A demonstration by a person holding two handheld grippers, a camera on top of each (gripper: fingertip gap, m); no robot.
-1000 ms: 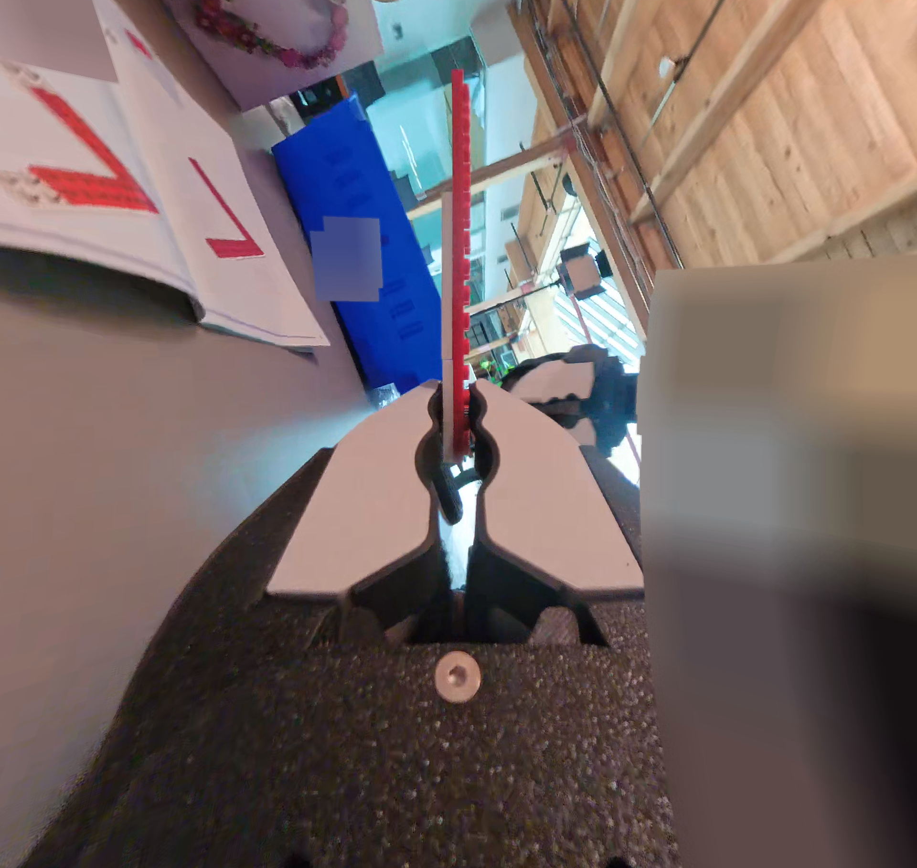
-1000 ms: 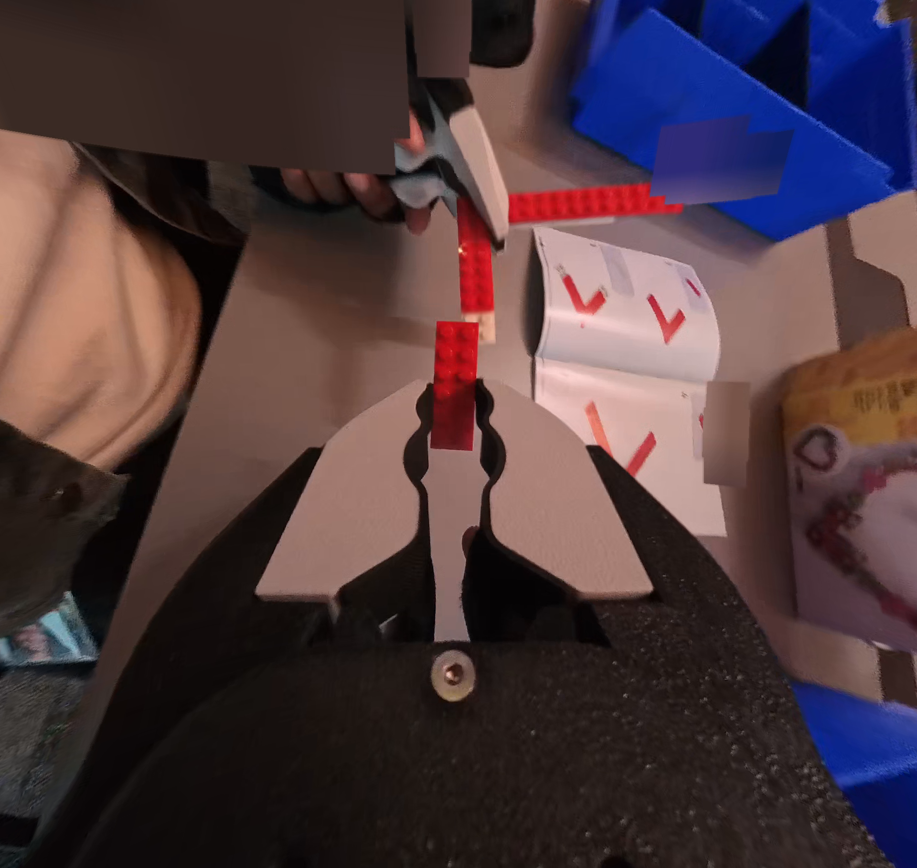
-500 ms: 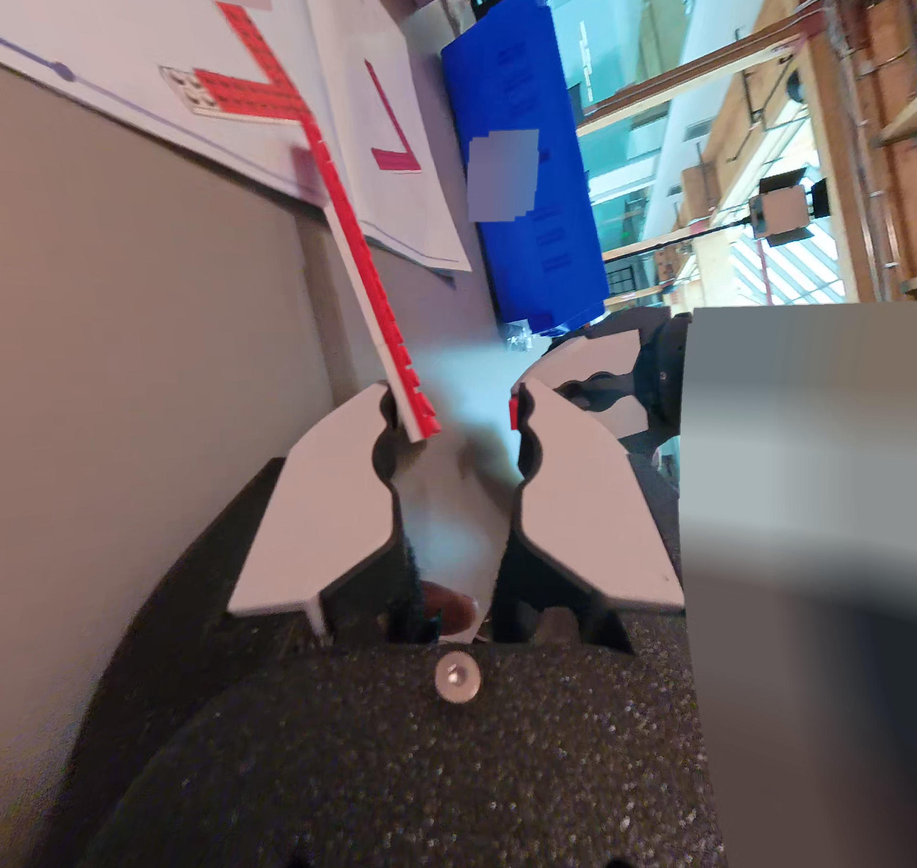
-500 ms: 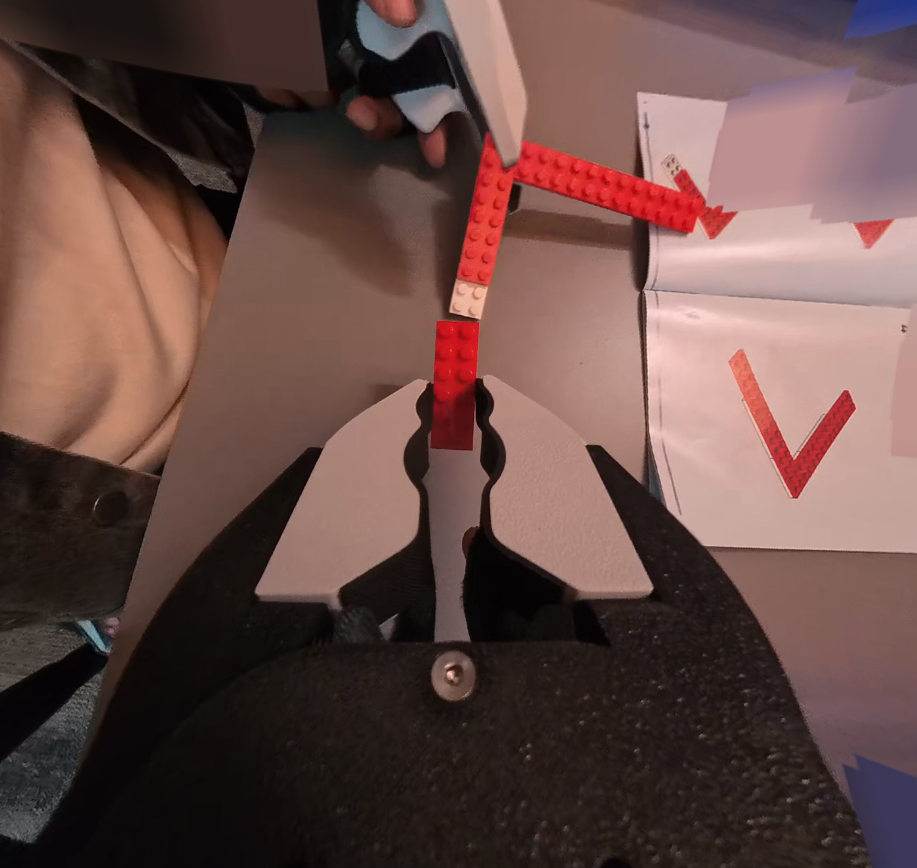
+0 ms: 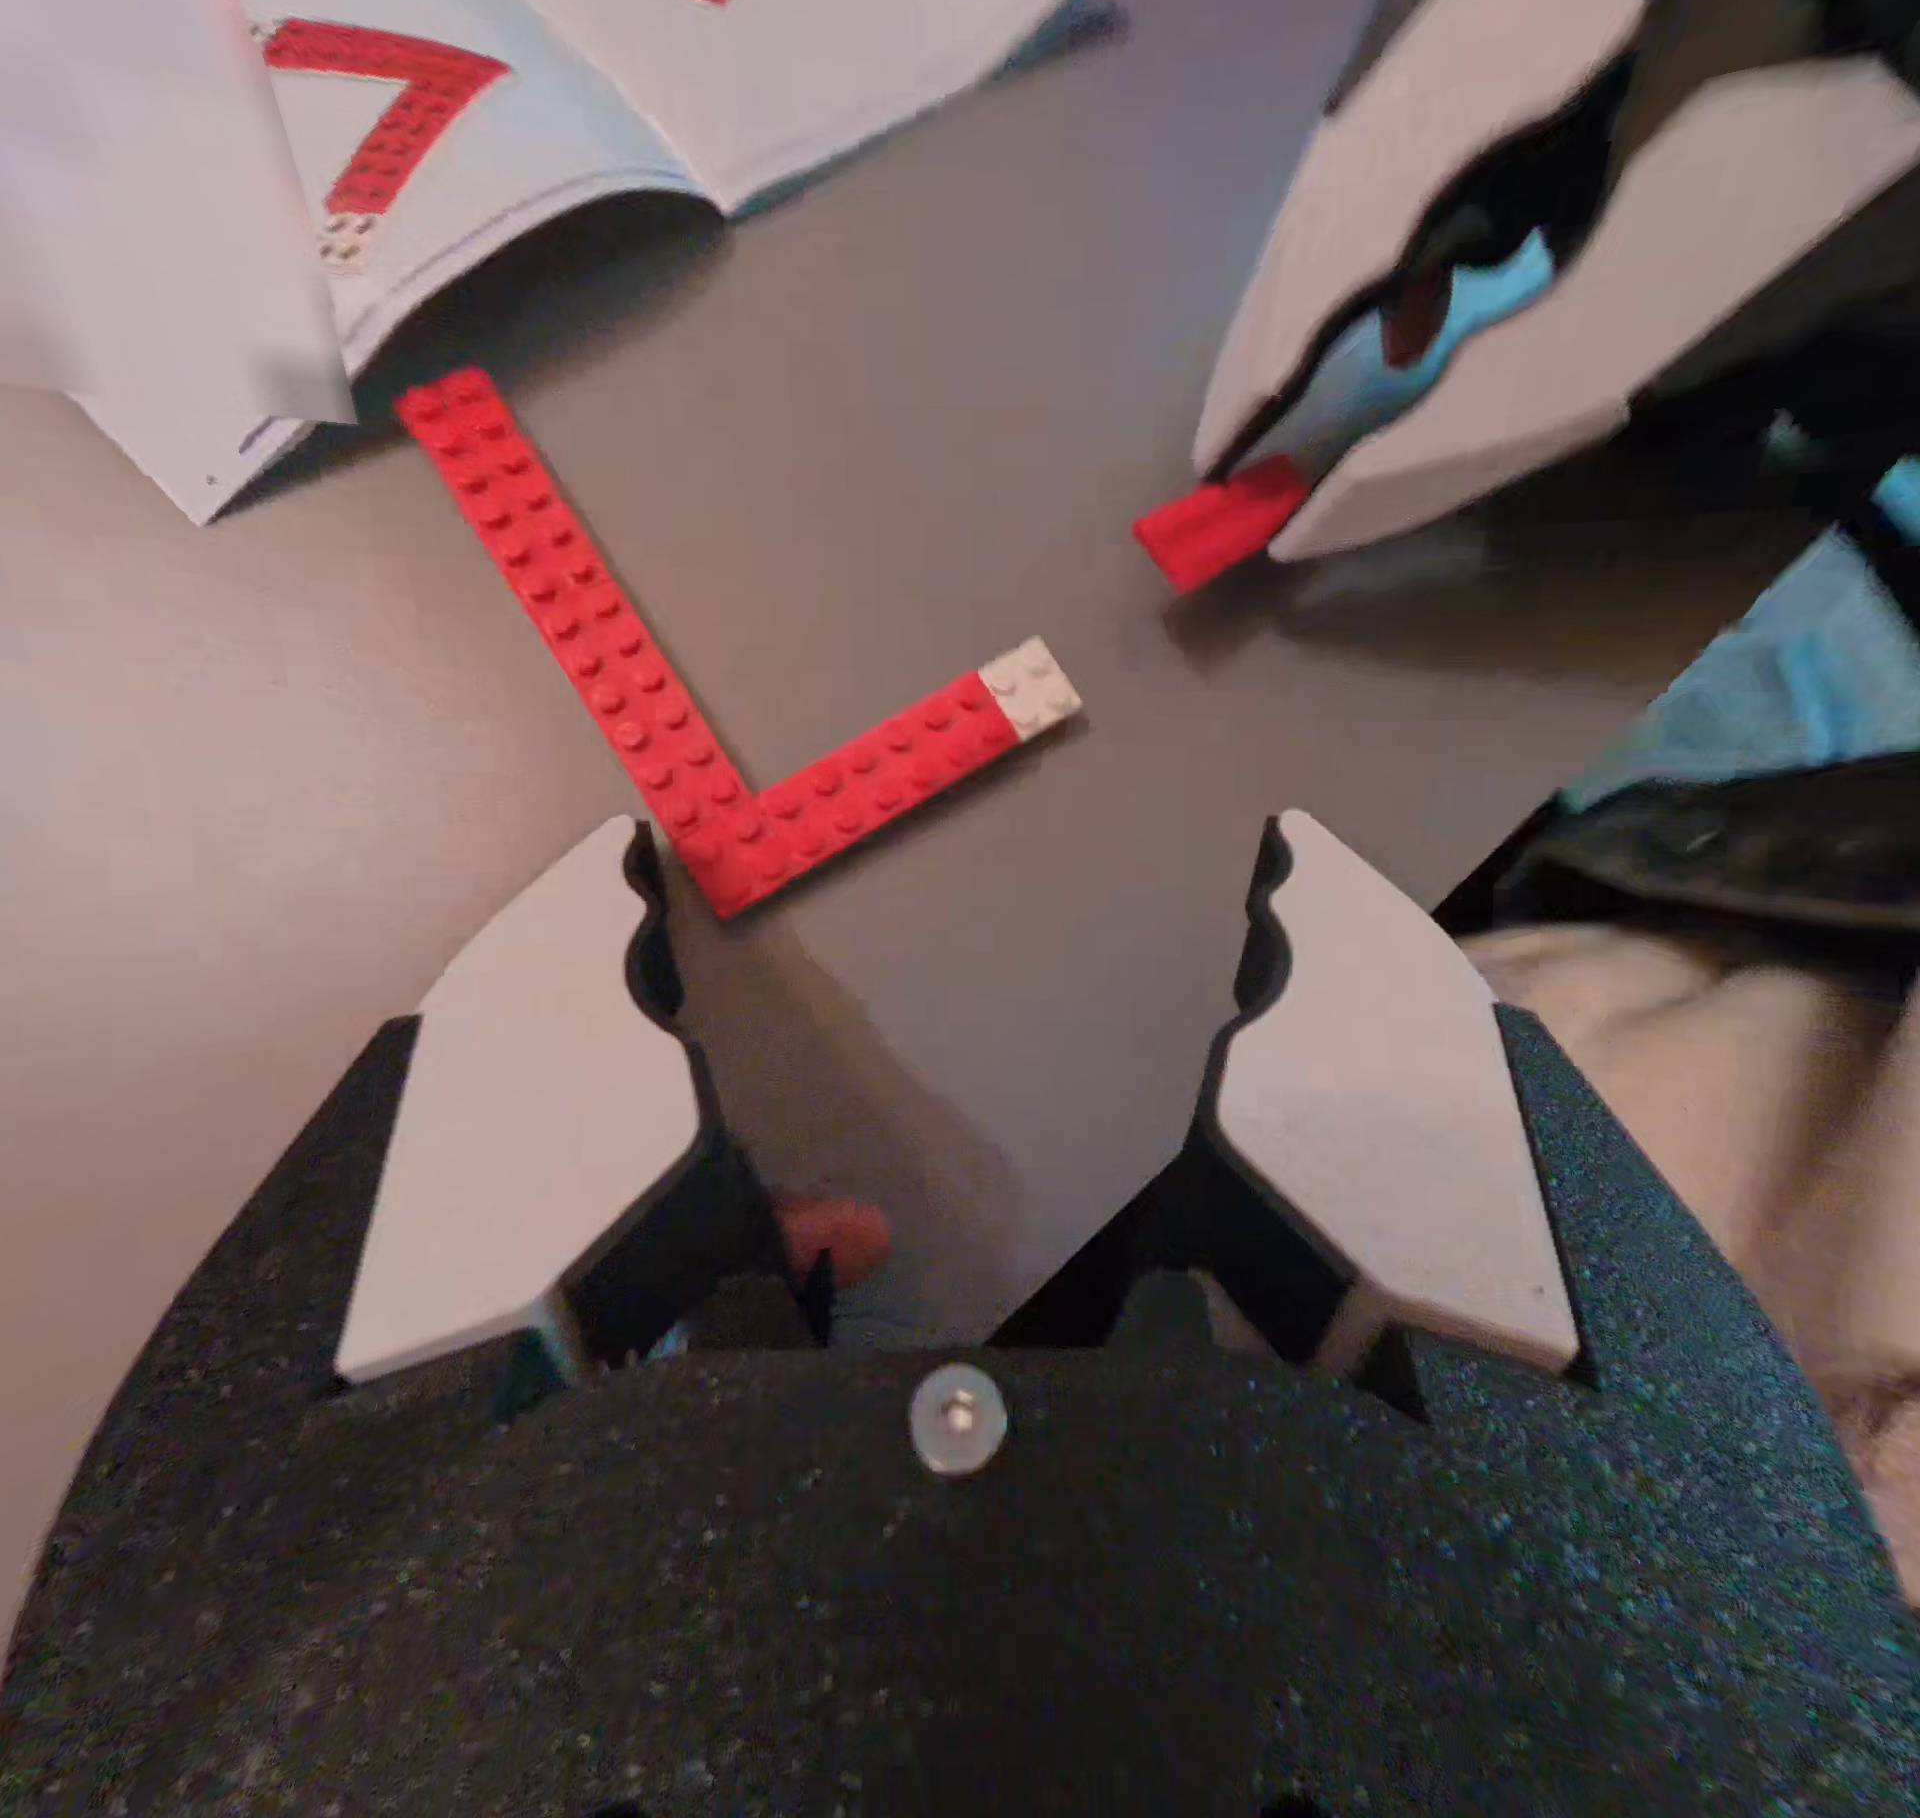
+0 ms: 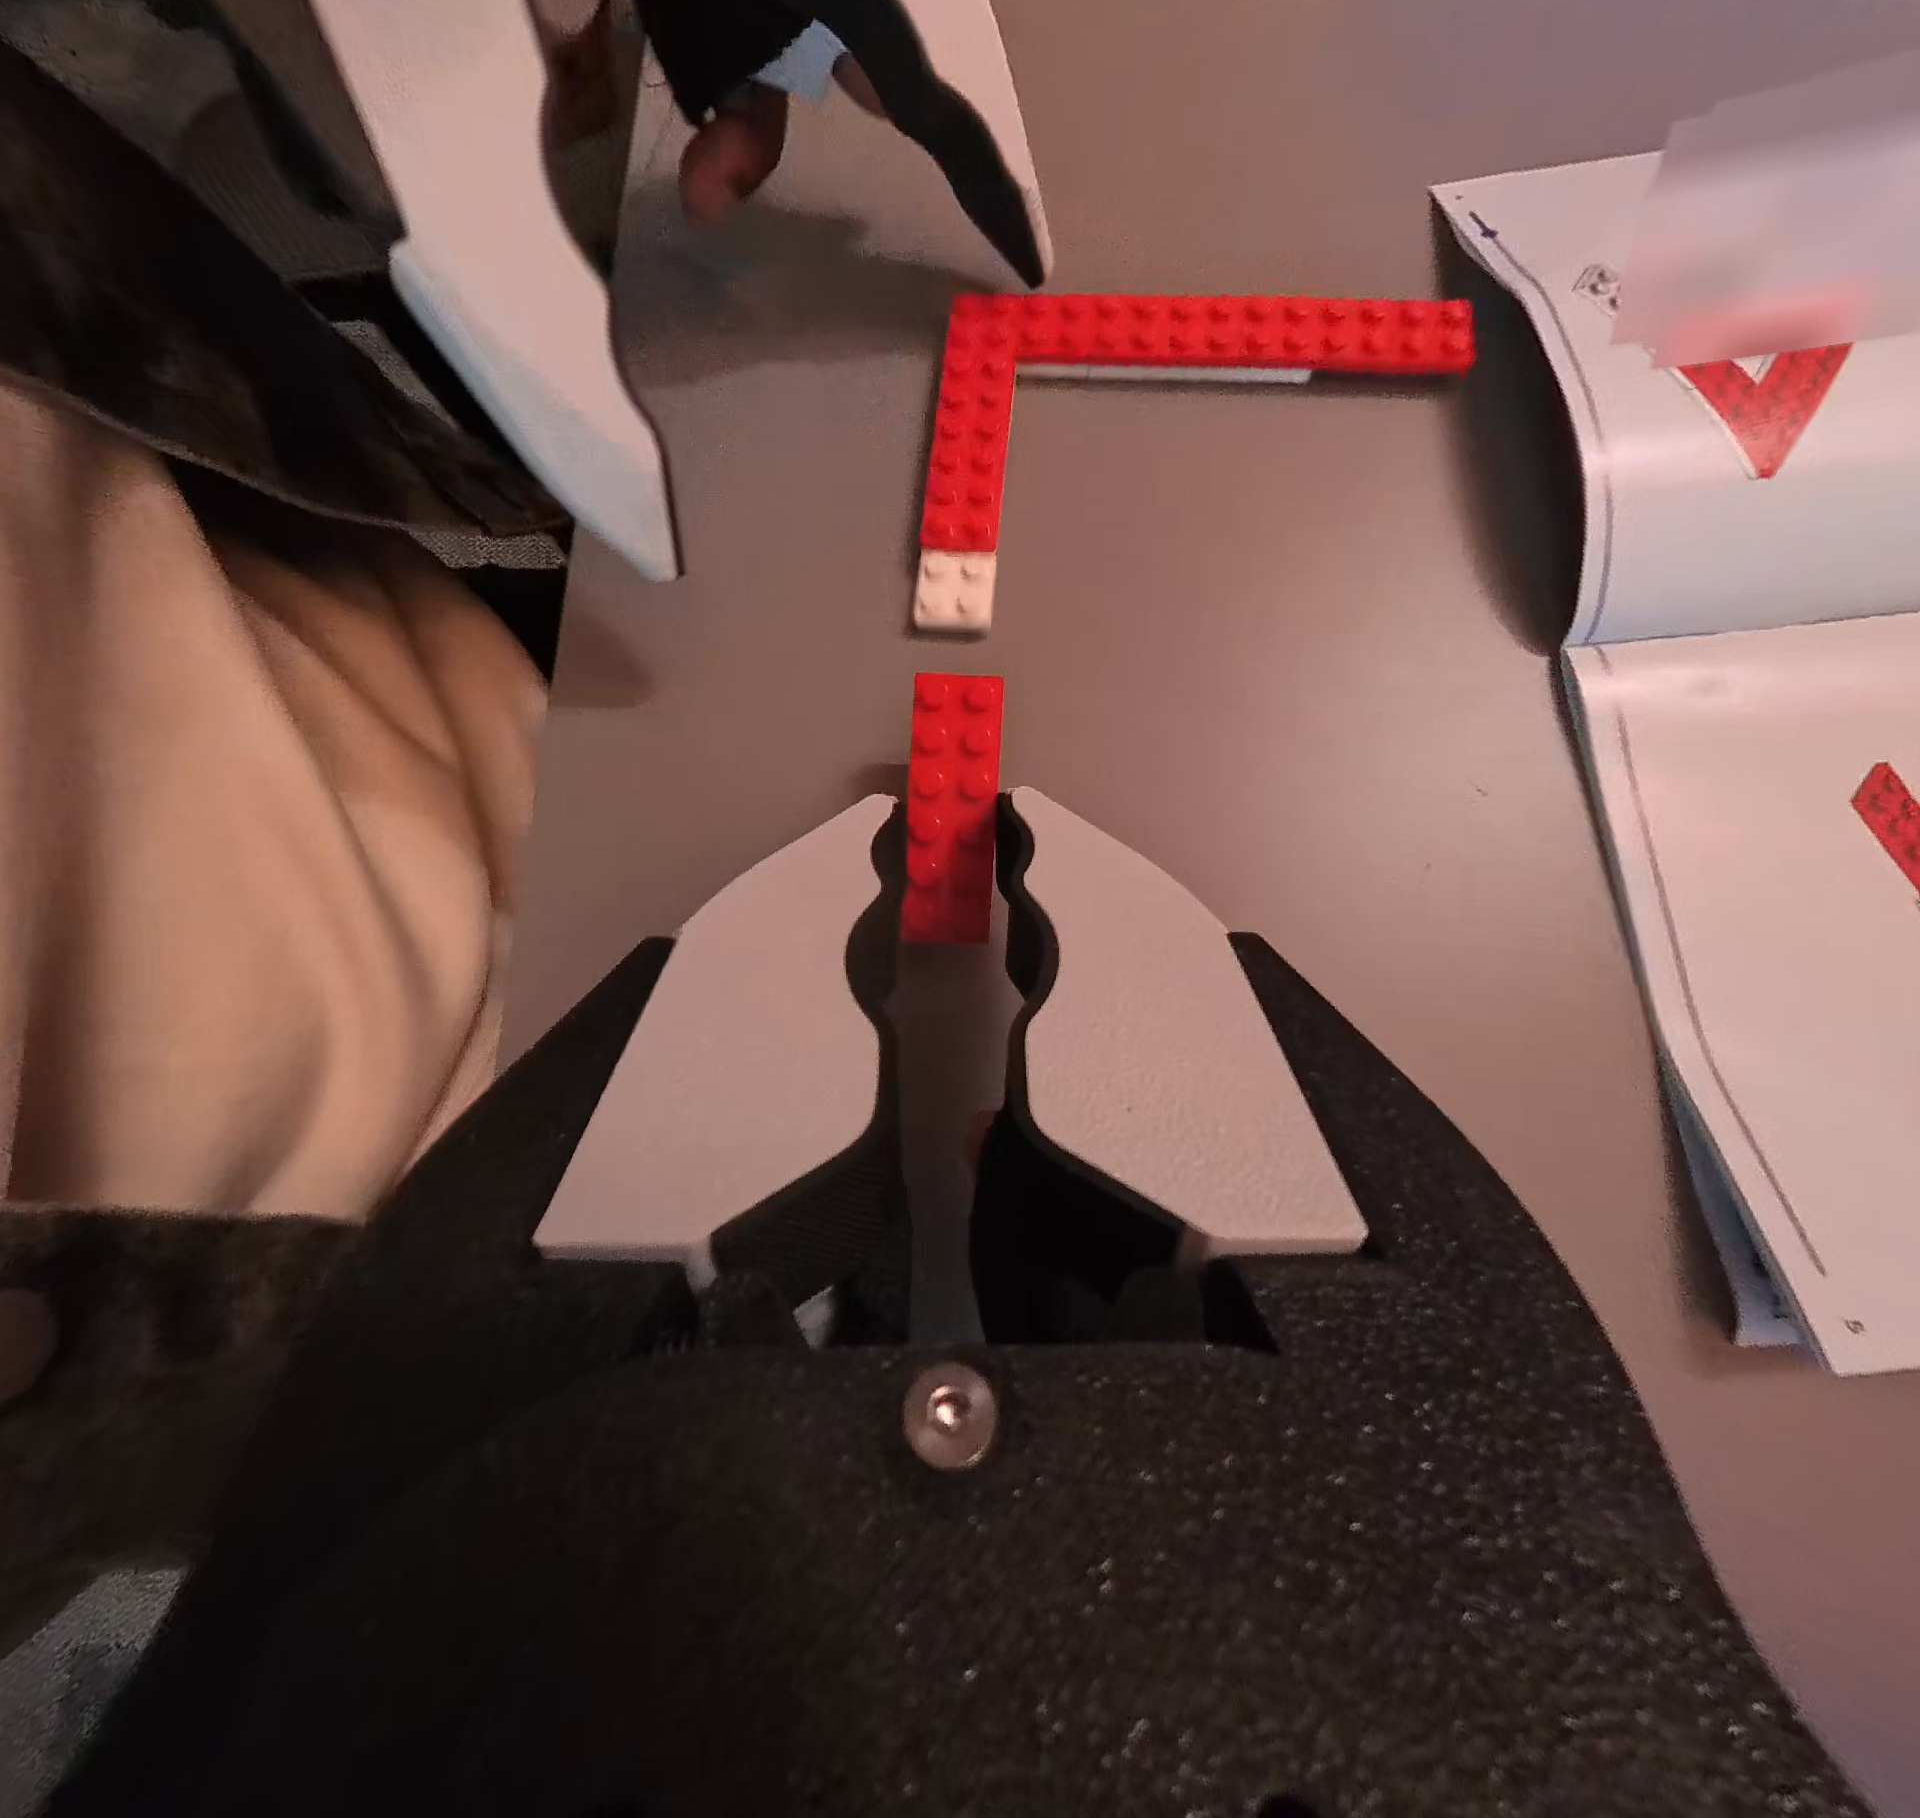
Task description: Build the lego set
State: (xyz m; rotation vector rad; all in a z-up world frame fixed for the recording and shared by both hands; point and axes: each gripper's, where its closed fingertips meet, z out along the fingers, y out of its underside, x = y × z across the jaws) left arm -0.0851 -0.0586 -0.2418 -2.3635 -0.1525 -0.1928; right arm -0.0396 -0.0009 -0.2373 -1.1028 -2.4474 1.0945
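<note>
Left wrist view first: the left tongs [image 5: 956, 854] are spread wide with nothing held between them. Just ahead of the left fingertip, the corner of the red L-shaped lego piece [image 5: 665, 667] is laid flat on the grey desk [image 5: 935, 397], almost touching that tip. One long arm is stretched away toward the open instruction booklet [image 5: 790, 75] up ahead, and the shorter arm is pointed off to the right, capped with a small white plate [image 5: 1029, 690]. Farther ahead on the right, the right tongs [image 5: 1236, 490] are seen clenched on a small red plate [image 5: 1210, 527], kept well apart from the white end.

Right wrist view: the right tongs [image 6: 948, 802] are squeezed around the small red plate [image 6: 954, 802], which is gripped by its long sides and poked out forward past the tips. Straight ahead of it, just a small gap away and lined up, the white plate [image 6: 956, 596] is found at the near end of the L-shaped piece [image 6: 1039, 355]. The long arm is run off to the right until it nearly meets the booklet [image 6: 1714, 833]. The left tongs [image 6: 831, 397] are hung open up ahead on the left, one tip right by the L's corner.
</note>
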